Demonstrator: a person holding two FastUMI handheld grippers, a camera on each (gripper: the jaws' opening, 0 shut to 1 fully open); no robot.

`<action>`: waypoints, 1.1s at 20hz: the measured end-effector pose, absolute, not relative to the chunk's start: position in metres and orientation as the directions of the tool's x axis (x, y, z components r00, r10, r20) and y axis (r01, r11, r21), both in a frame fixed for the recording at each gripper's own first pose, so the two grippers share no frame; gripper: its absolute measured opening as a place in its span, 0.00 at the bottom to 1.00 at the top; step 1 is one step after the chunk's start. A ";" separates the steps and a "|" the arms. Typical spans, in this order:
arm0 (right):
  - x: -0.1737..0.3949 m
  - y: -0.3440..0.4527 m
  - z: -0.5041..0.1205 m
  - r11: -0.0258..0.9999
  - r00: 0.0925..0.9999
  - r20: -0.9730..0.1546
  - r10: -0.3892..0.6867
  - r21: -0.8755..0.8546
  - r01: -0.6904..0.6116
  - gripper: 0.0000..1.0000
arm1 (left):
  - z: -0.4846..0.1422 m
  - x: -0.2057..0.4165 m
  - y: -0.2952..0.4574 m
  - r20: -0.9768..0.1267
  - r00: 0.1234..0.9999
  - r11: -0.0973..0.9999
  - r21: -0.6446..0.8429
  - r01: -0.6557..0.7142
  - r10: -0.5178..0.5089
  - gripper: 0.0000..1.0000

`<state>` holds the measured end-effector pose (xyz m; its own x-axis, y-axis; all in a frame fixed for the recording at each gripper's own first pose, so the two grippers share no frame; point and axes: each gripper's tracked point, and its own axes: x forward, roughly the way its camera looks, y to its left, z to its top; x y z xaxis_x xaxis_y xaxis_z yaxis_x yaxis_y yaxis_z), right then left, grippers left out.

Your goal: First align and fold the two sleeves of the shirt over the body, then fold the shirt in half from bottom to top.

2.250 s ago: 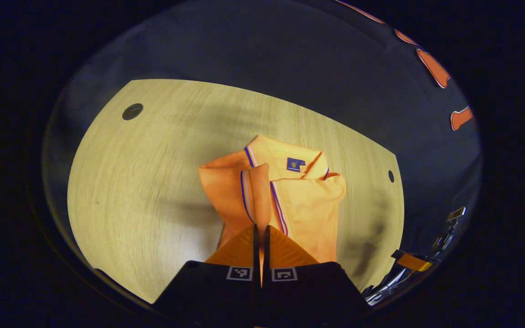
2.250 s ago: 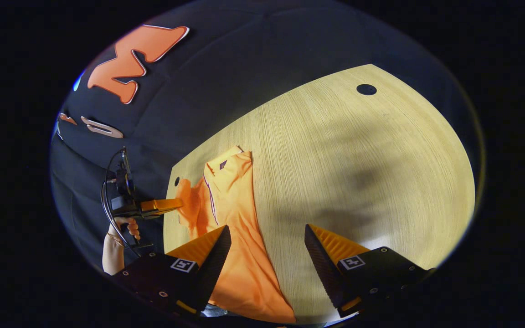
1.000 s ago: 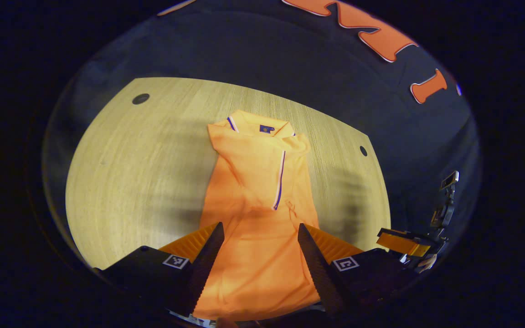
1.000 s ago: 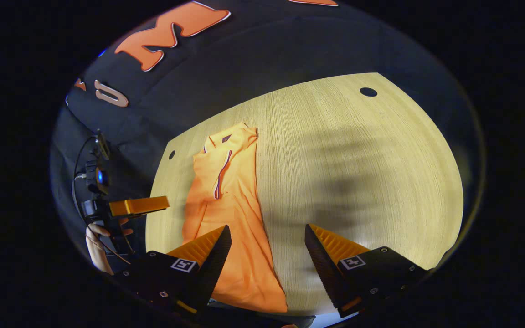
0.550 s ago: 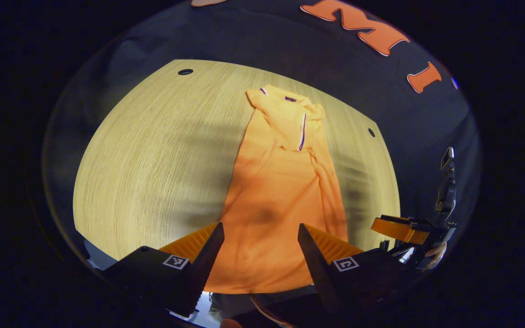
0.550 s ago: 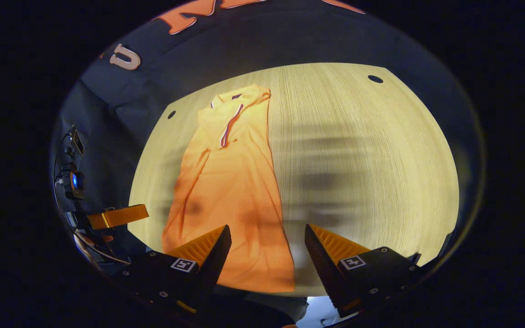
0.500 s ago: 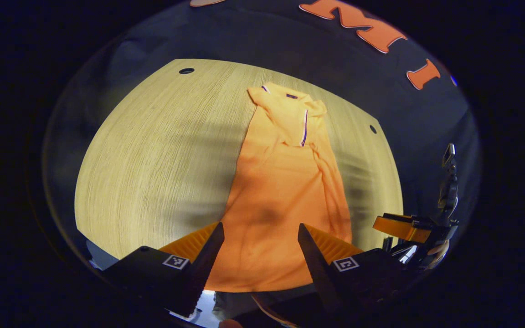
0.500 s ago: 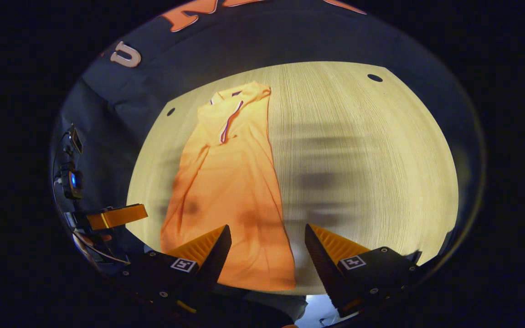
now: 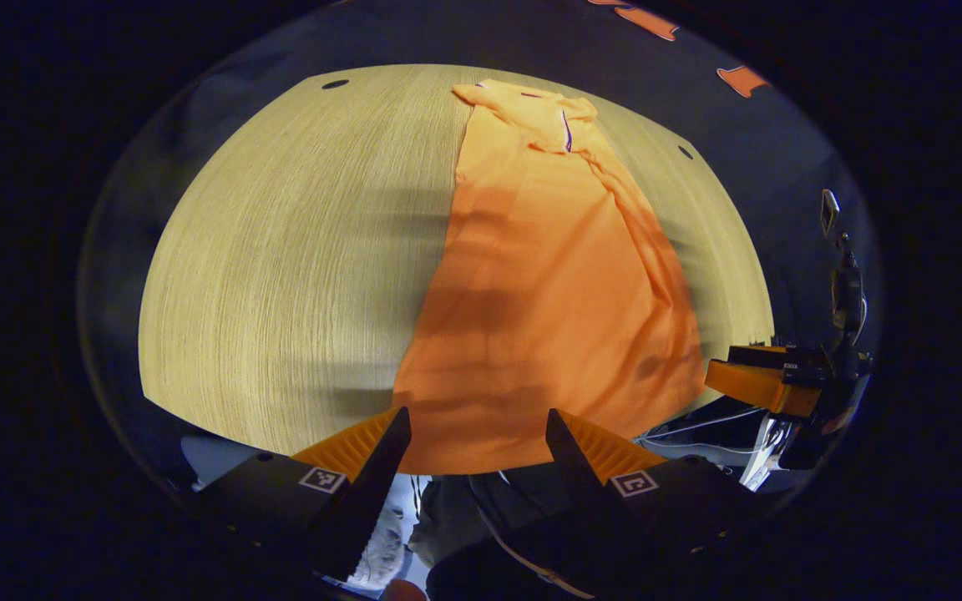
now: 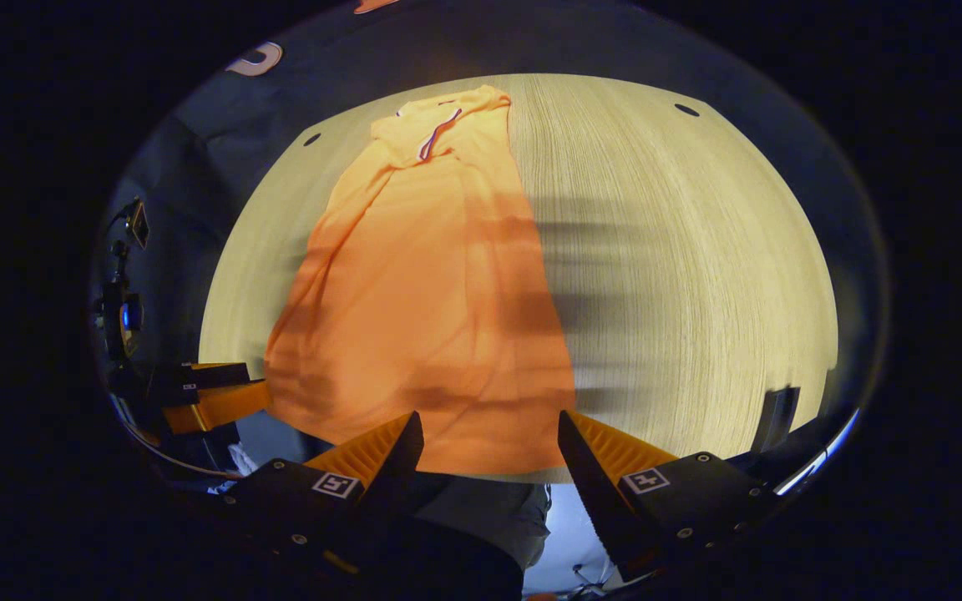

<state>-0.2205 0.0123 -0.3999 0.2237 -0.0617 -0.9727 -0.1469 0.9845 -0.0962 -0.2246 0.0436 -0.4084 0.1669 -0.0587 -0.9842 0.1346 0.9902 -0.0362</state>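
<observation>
Pale wood-grain table (image 9: 281, 250) runs wide, rounded near edge toward cams, banded shadows across it. Small dark holes (image 9: 335, 84) near far corners, another (image 10: 686, 109) in right gripper view. Black cloth wall (image 9: 414, 42) behind far edge. Below near edge: person's dark trousers (image 10: 481, 509), pale floor (image 10: 569, 526).

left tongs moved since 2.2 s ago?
Yes. The left tongs have opened and pulled back from the collar toward the shirt hem at the table's near edge.
</observation>
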 end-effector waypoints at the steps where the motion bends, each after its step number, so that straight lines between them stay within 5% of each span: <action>1: -0.225 0.011 -0.404 0.983 0.216 -0.974 -0.074 -0.107 -0.146 0.99 | -0.410 -0.231 0.048 -0.985 0.165 0.990 -0.024 0.138 -0.047 0.99; 11: -0.240 -0.028 -0.443 0.948 0.134 -0.960 -0.245 -0.266 -0.173 0.99 | -0.453 -0.239 0.035 -0.994 0.109 0.988 0.045 0.145 0.029 0.99; 18: -0.239 -0.026 -0.446 0.937 0.112 -0.961 -0.255 -0.274 -0.218 0.99 | -0.463 -0.244 0.029 -0.982 0.118 0.949 0.177 0.262 0.150 0.97; 22: -0.239 -0.020 -0.447 0.939 0.136 -0.960 -0.245 -0.270 -0.212 0.88 | -0.464 -0.243 0.029 -0.982 0.120 0.963 0.171 0.209 0.148 0.99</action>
